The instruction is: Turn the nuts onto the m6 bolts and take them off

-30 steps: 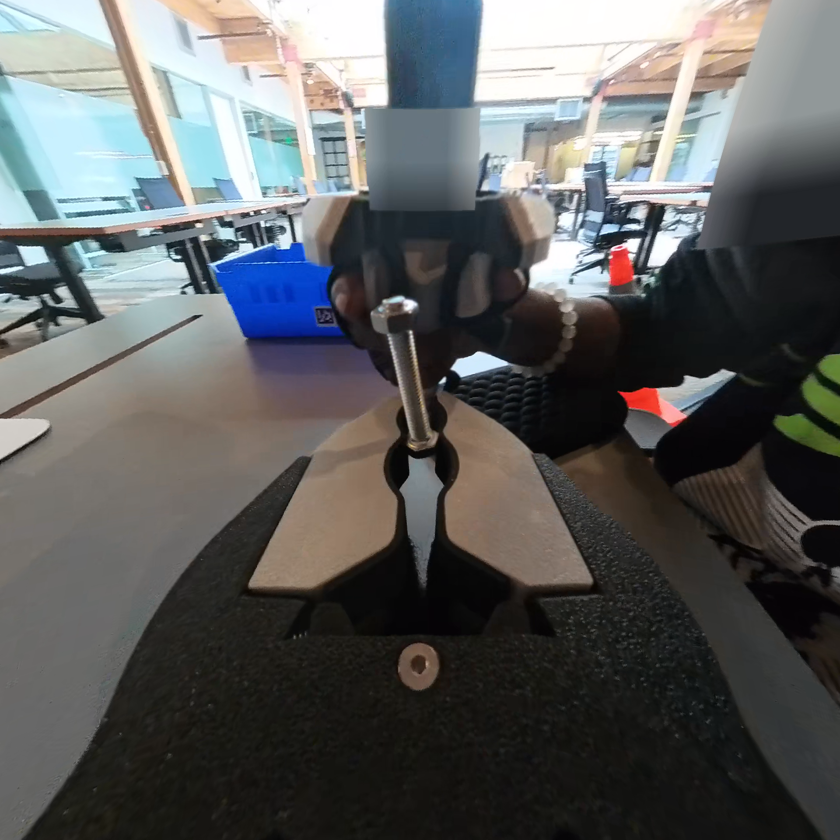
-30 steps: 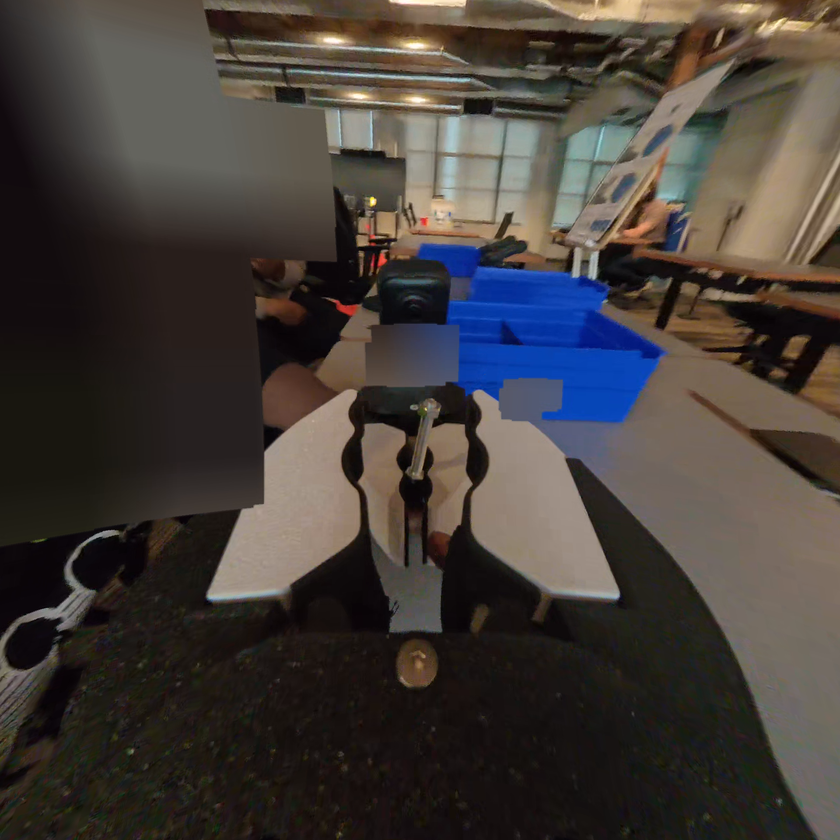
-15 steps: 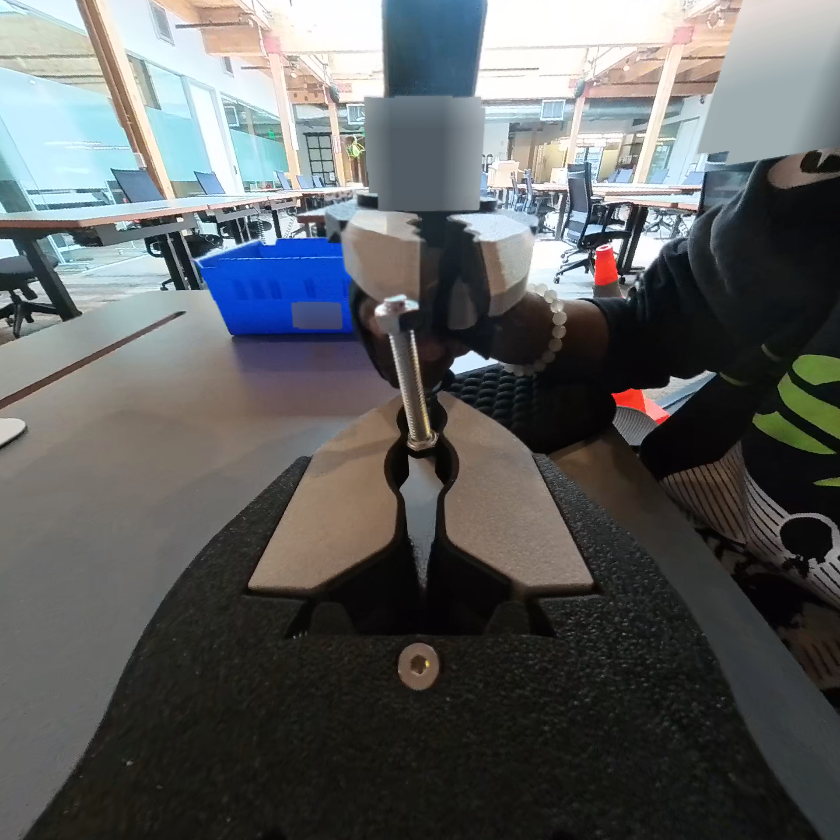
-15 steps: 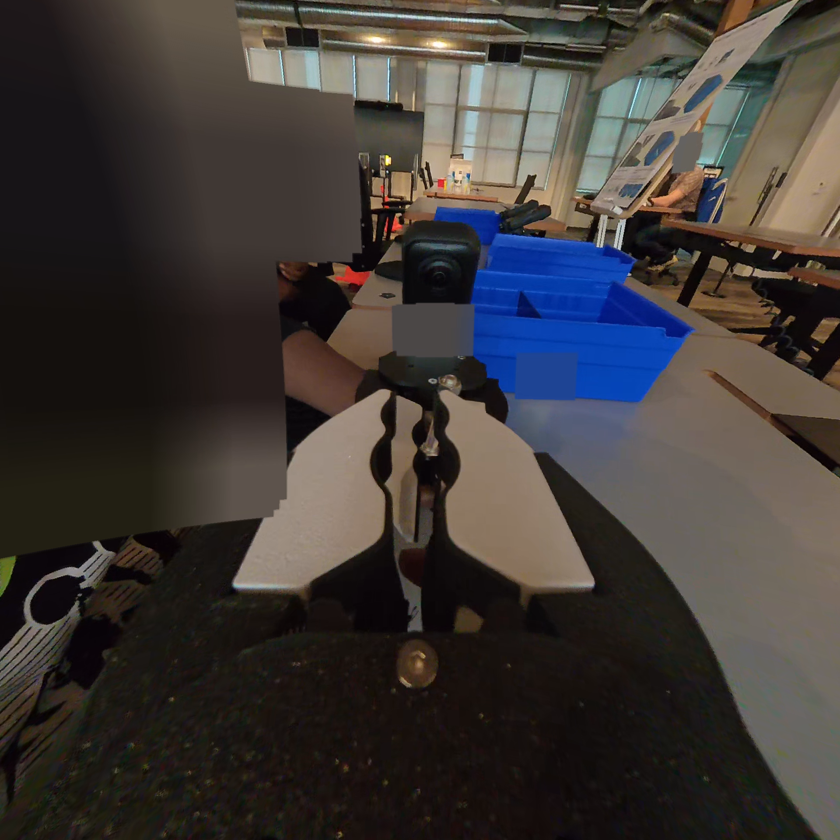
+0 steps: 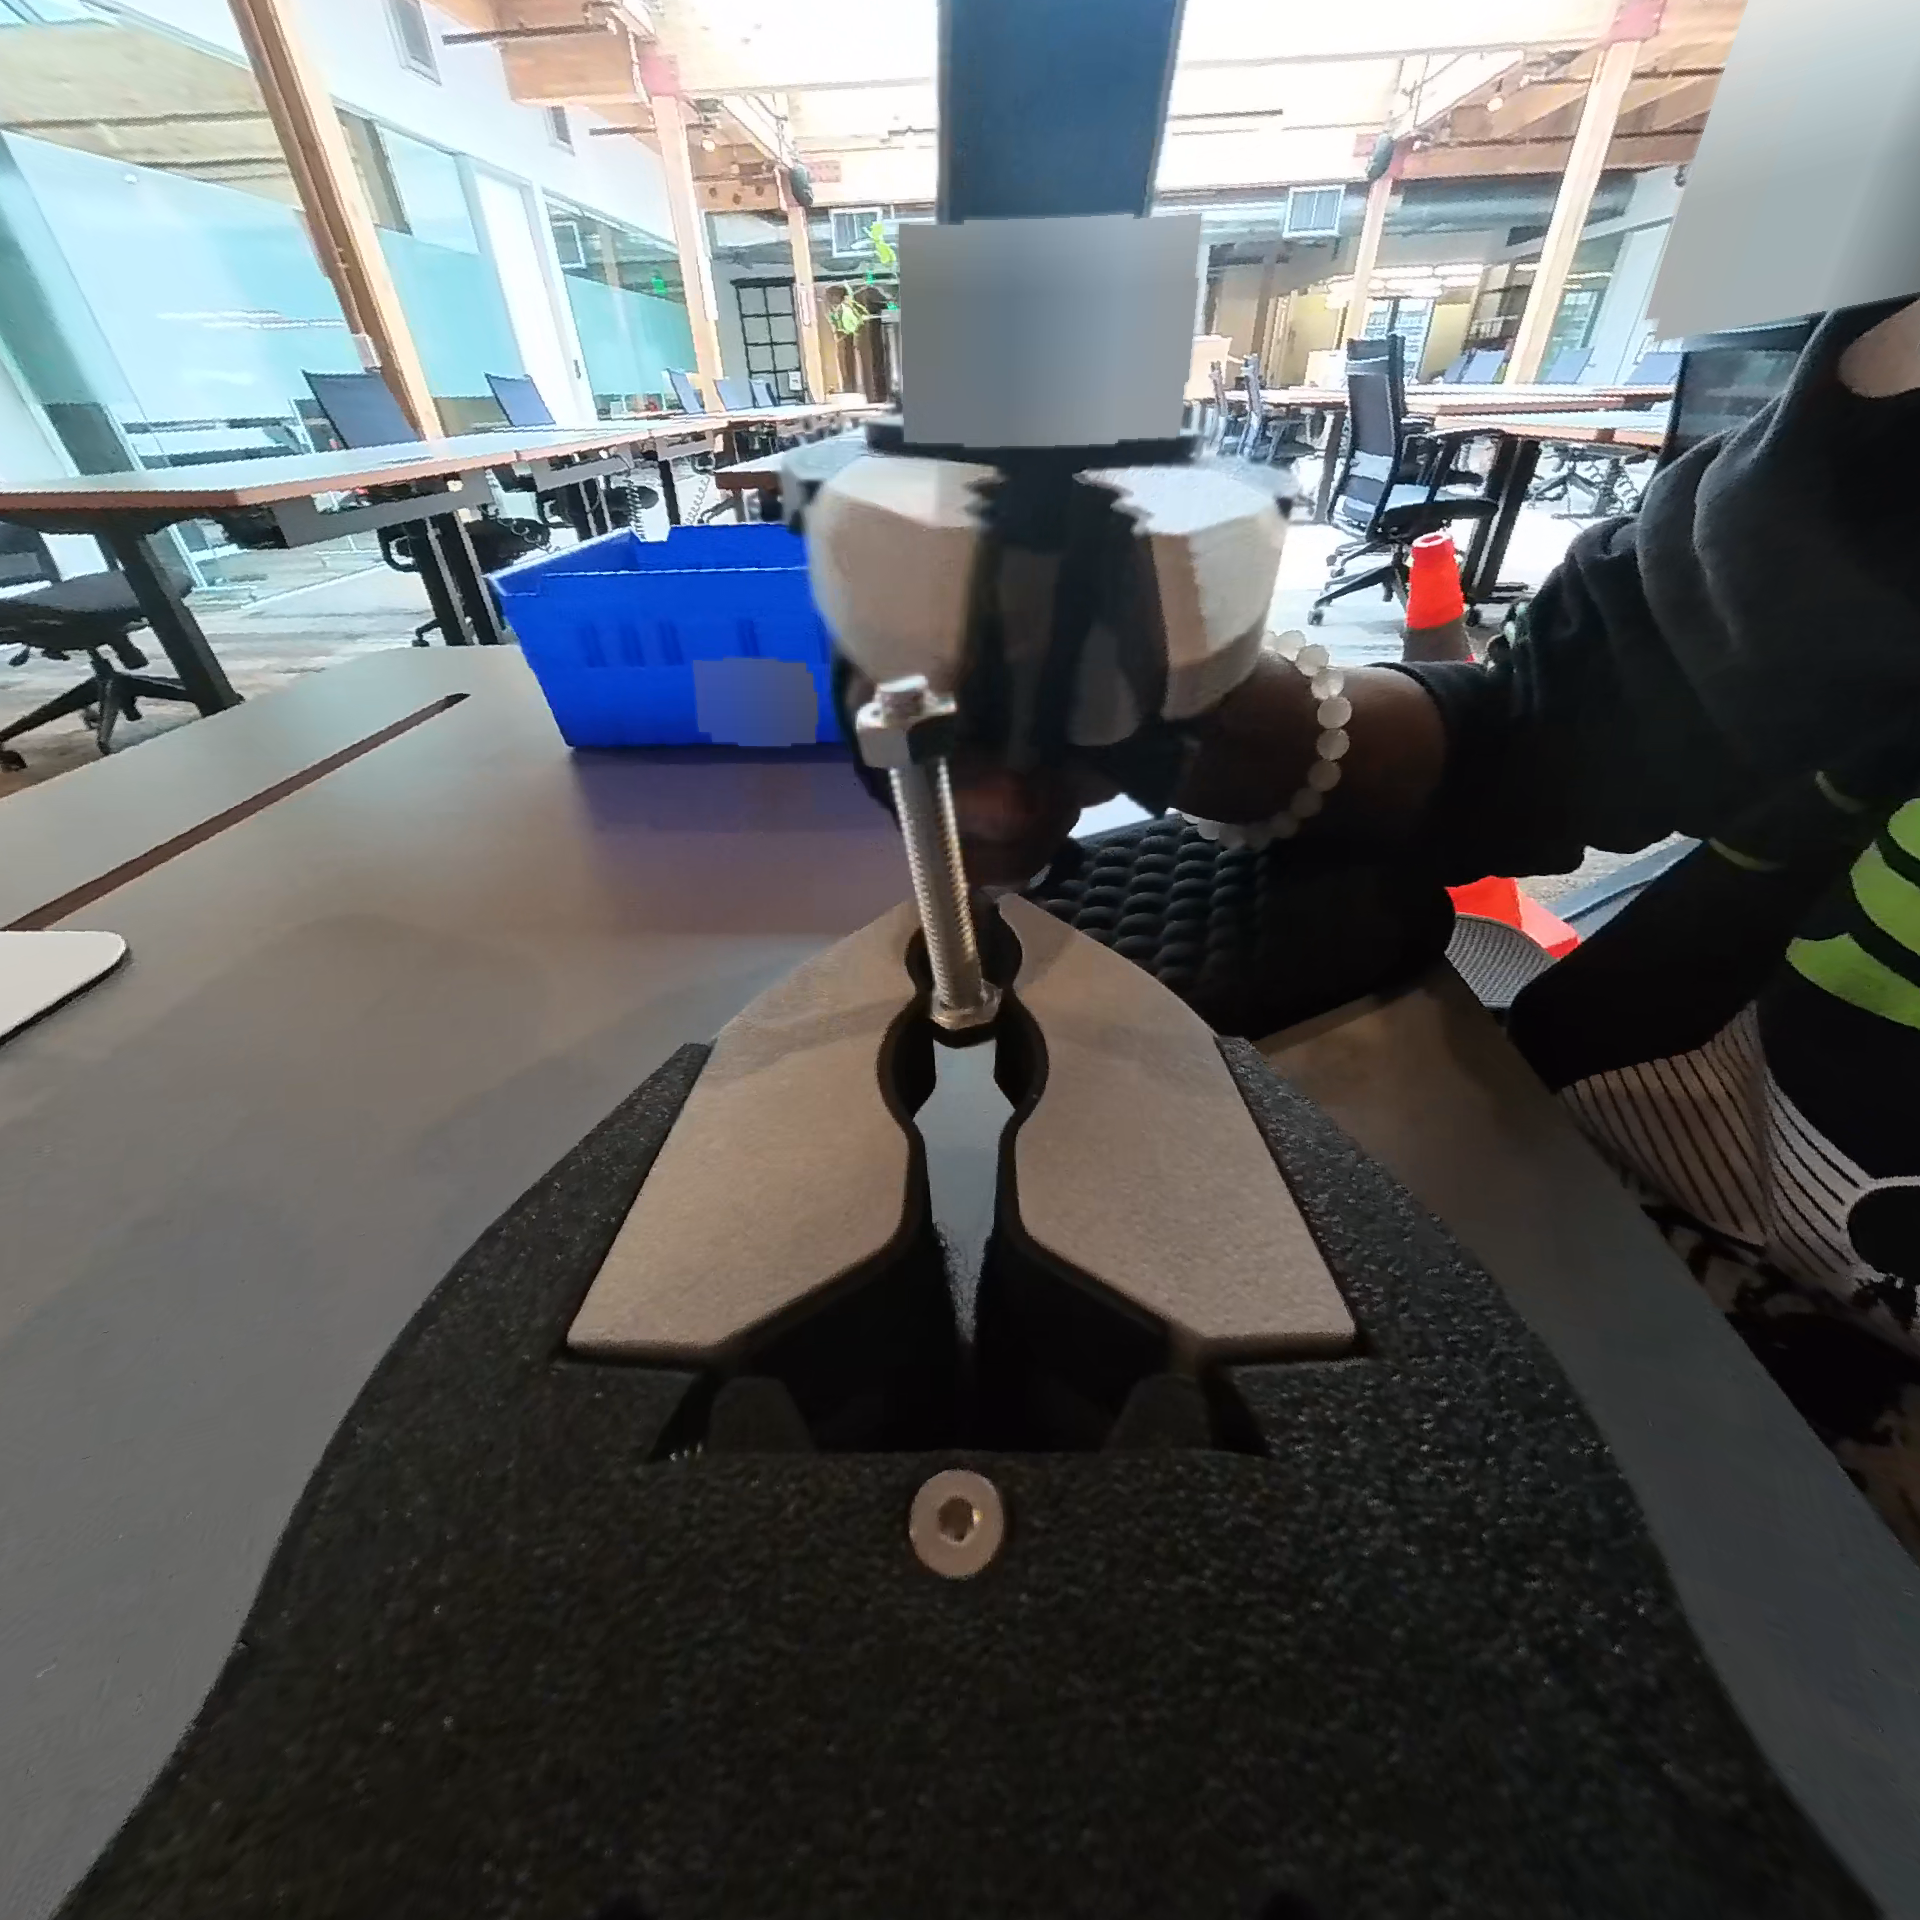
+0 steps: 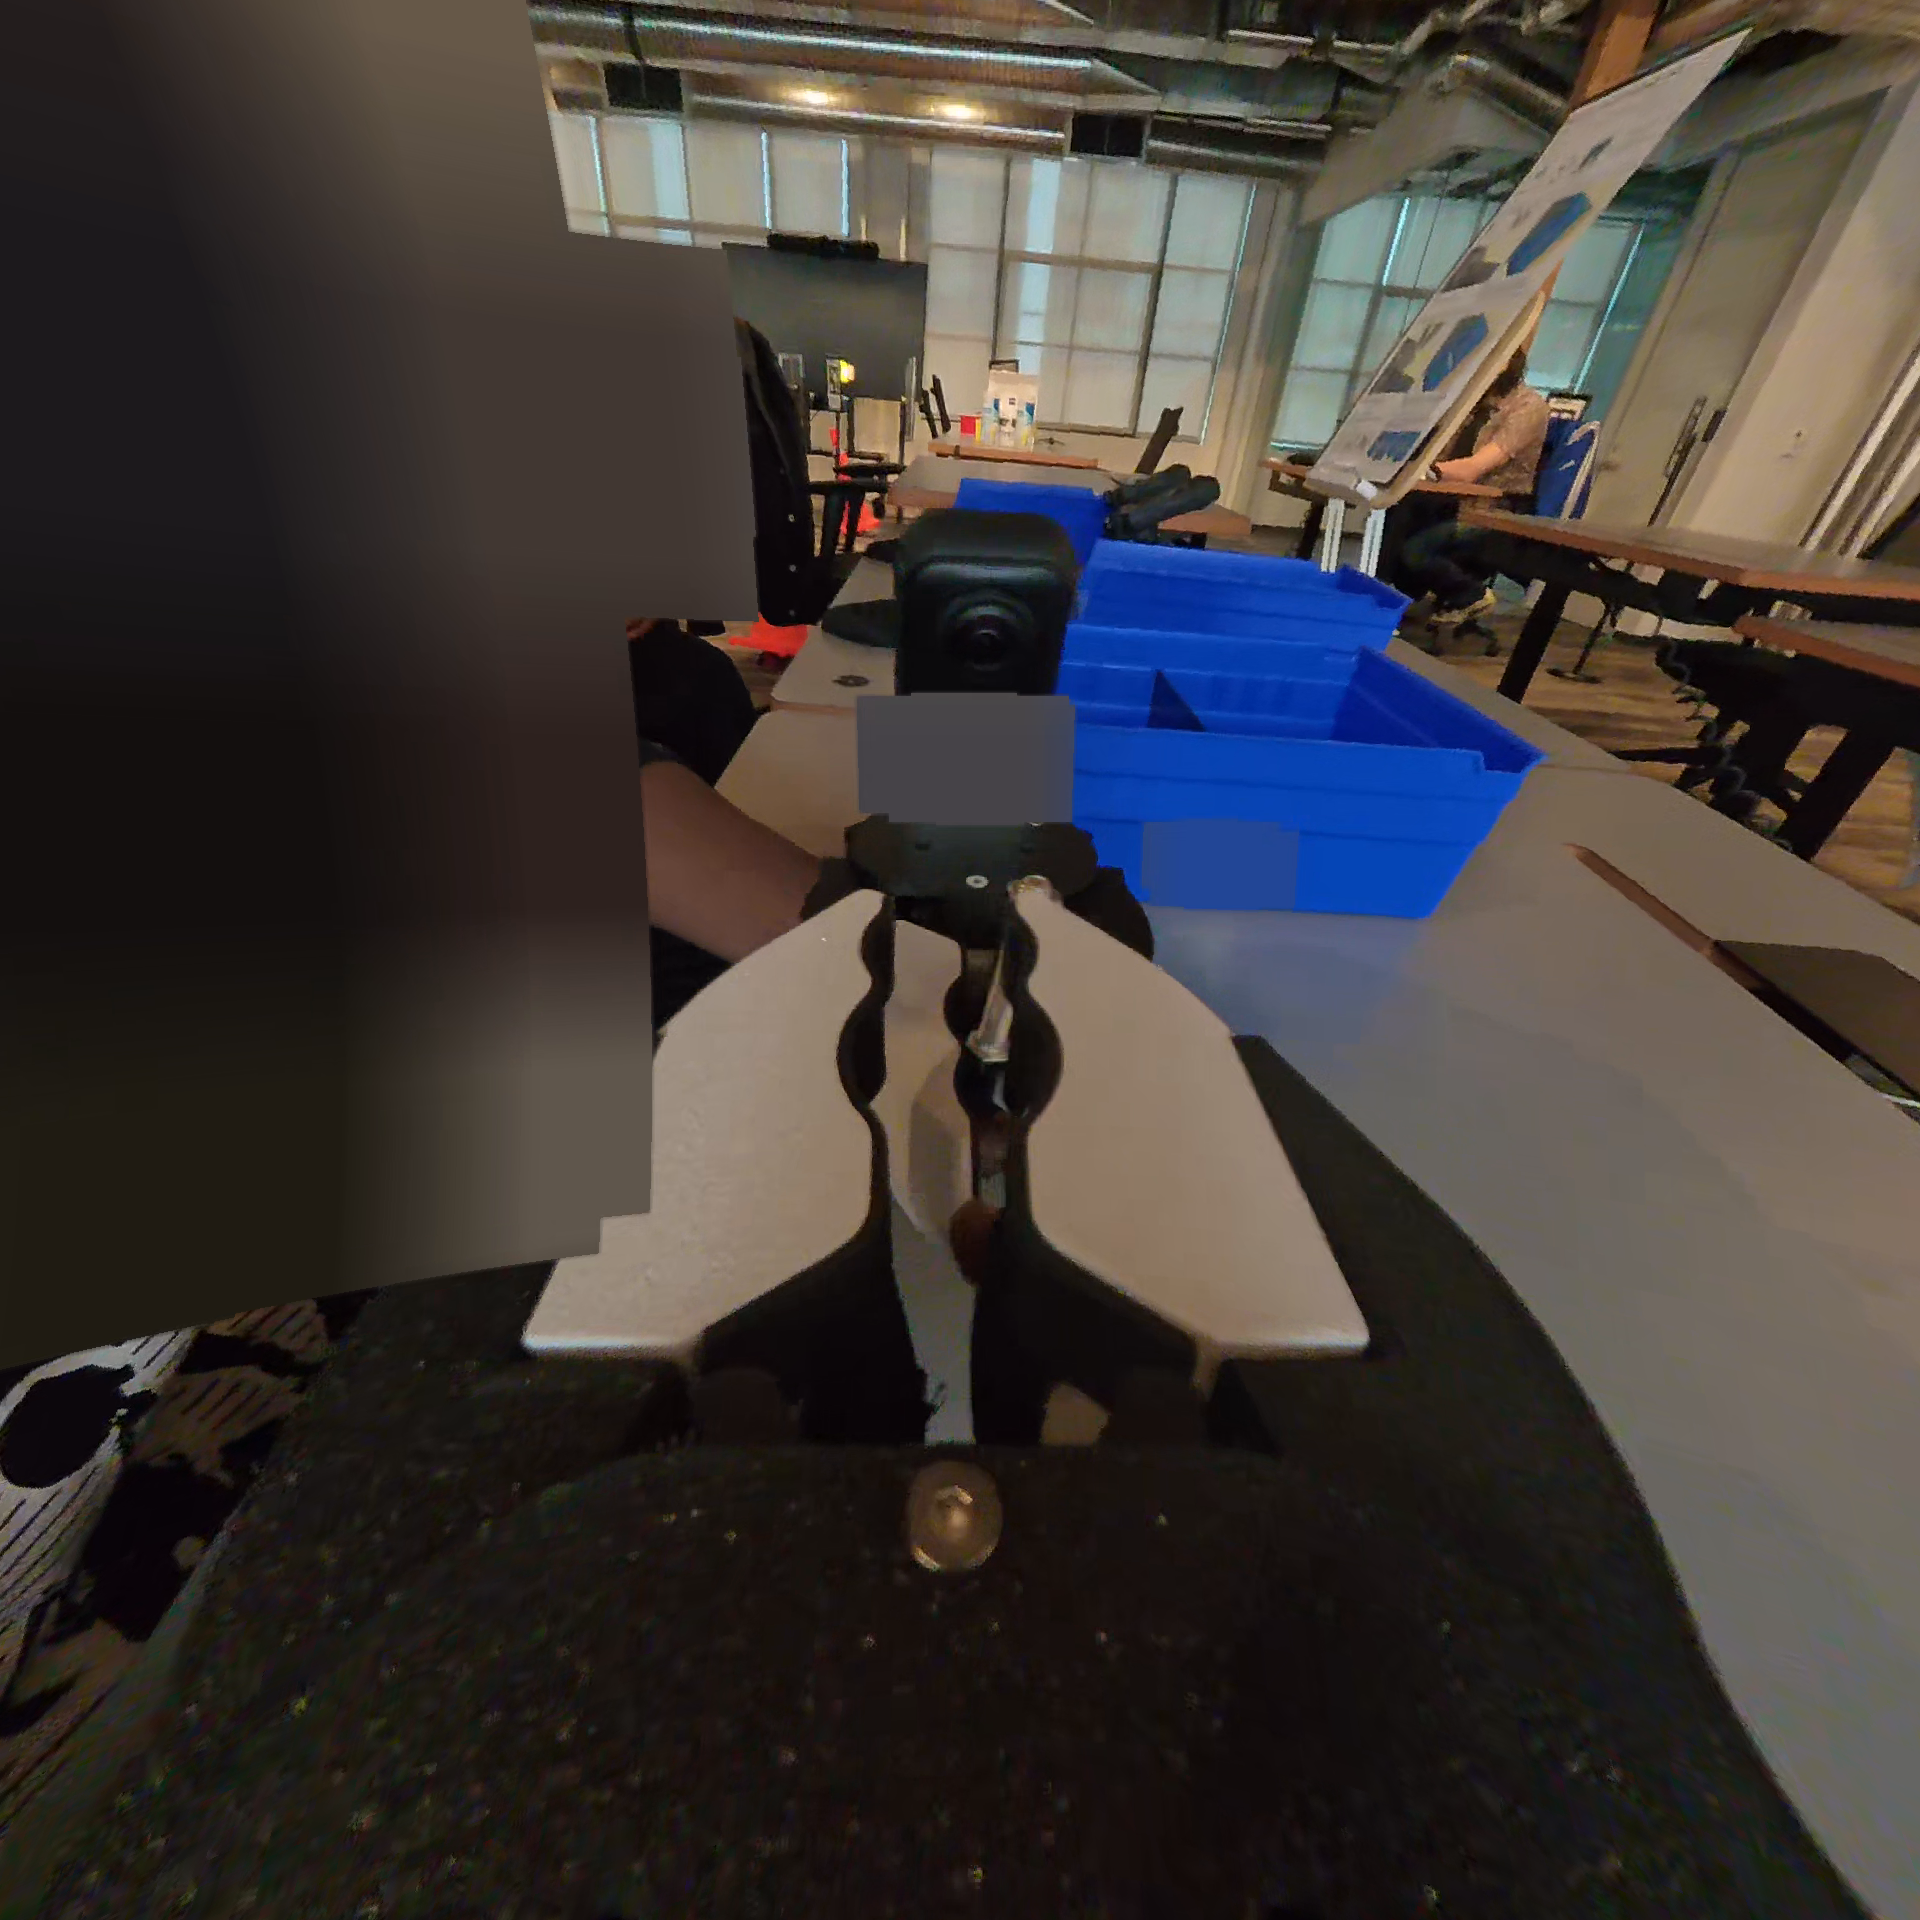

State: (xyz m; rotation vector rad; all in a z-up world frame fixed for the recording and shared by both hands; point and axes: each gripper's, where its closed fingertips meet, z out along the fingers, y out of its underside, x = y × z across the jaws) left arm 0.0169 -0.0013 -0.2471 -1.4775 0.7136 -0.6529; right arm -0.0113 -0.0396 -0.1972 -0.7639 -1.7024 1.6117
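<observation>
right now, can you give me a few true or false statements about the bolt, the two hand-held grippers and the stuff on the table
1. The left hand-held gripper clamps the lower end of a silver bolt. True.
2. The bolt lies flat on the table. False: it stands nearly upright, off the table, in the left hand-held gripper.
3. A nut sits at the top end of the bolt. True.
4. The bin behind the bolt is red. False: it is blue.
5. The right hand-held gripper is far off at the table's edge. False: it is close behind the bolt's top end.
6. The person's wrist wears a bead bracelet. True.
</observation>
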